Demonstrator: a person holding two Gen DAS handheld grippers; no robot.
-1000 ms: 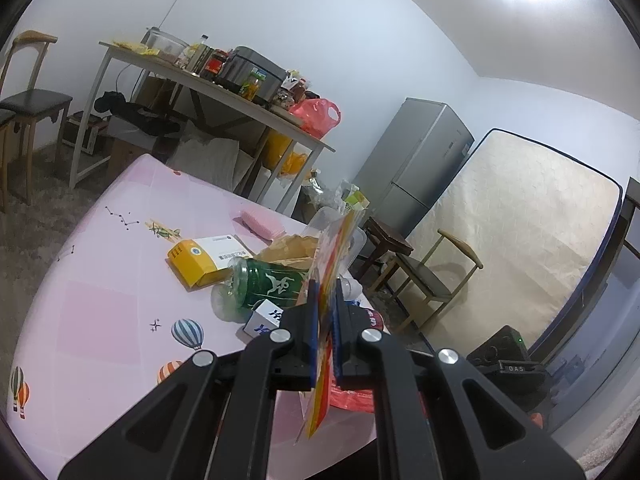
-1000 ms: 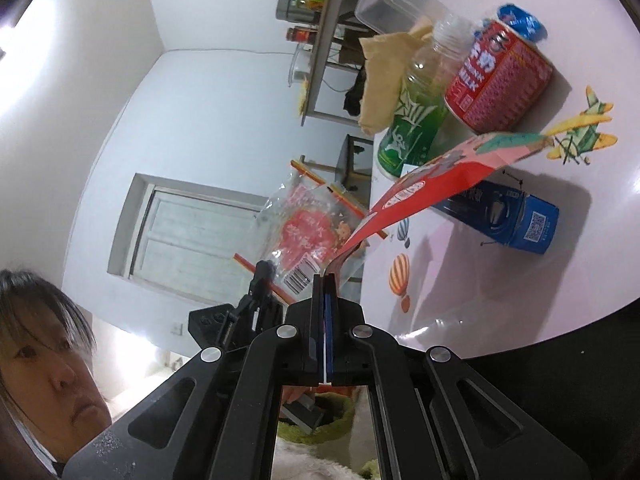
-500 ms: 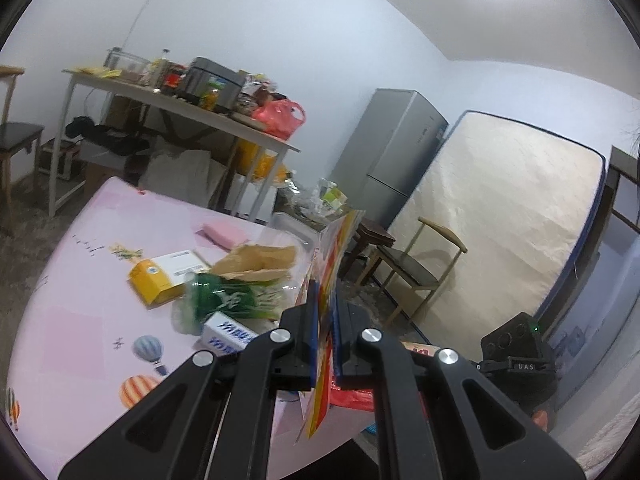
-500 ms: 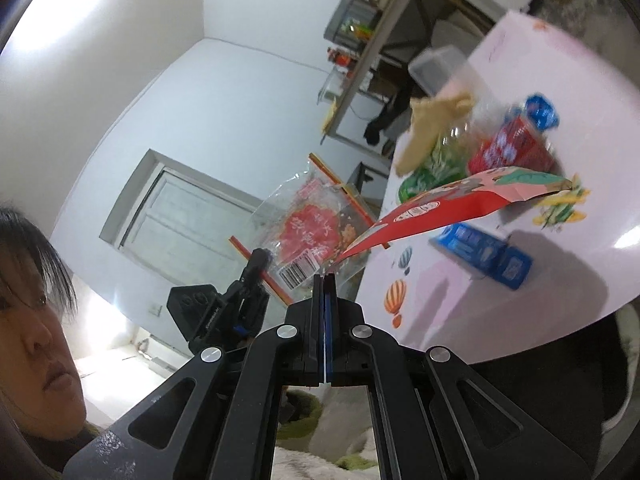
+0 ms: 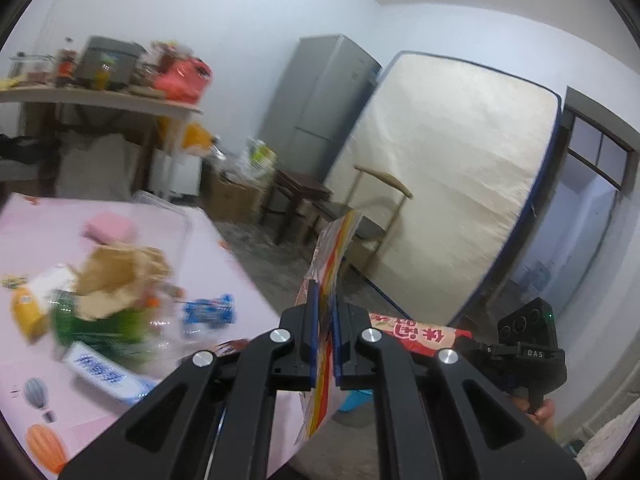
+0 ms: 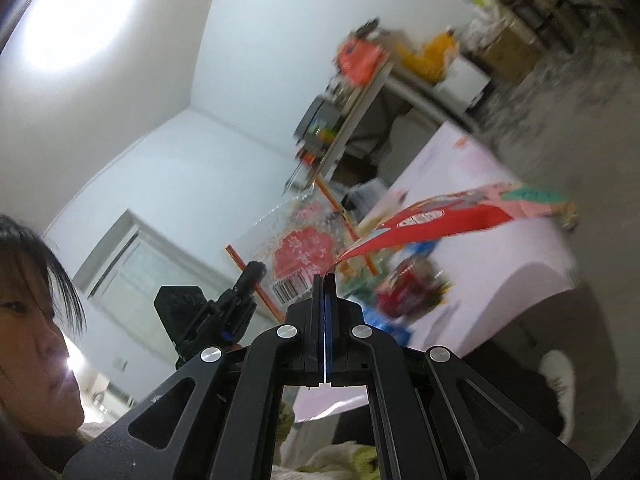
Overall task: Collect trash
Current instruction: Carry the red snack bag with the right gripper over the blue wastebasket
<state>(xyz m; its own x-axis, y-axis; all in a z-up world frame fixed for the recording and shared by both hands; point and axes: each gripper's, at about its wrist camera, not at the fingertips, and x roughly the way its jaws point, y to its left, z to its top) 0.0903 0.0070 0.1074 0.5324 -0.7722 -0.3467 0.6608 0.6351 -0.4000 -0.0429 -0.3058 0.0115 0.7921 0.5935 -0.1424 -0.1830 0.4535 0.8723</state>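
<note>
My left gripper (image 5: 324,304) is shut on a clear snack wrapper (image 5: 334,256) with red and yellow edges, seen edge-on and held in the air beside the pink table (image 5: 48,240). In the right wrist view that clear wrapper (image 6: 304,252) shows its red print and barcode, pinched by the left gripper (image 6: 256,270). My right gripper (image 6: 325,280) is shut on the corner of a long red wrapper (image 6: 440,220). The red wrapper (image 5: 416,334) also shows low right in the left wrist view. Blurred trash stays on the table: a green bottle (image 5: 100,324), a brown paper bag (image 5: 120,276), a blue packet (image 5: 208,312).
A cluttered side table (image 5: 100,98), a grey fridge (image 5: 320,96), a leaning mattress (image 5: 452,184) and a wooden chair (image 5: 372,216) stand behind. A red can (image 6: 404,288) lies on the pink table (image 6: 500,272). A person's head (image 6: 28,320) is close at the left.
Both grippers have swung away from the table with their wrappers still pinched. The table's trash has slid to the left edge of the left wrist view, and the fridge and mattress now fill it.
</note>
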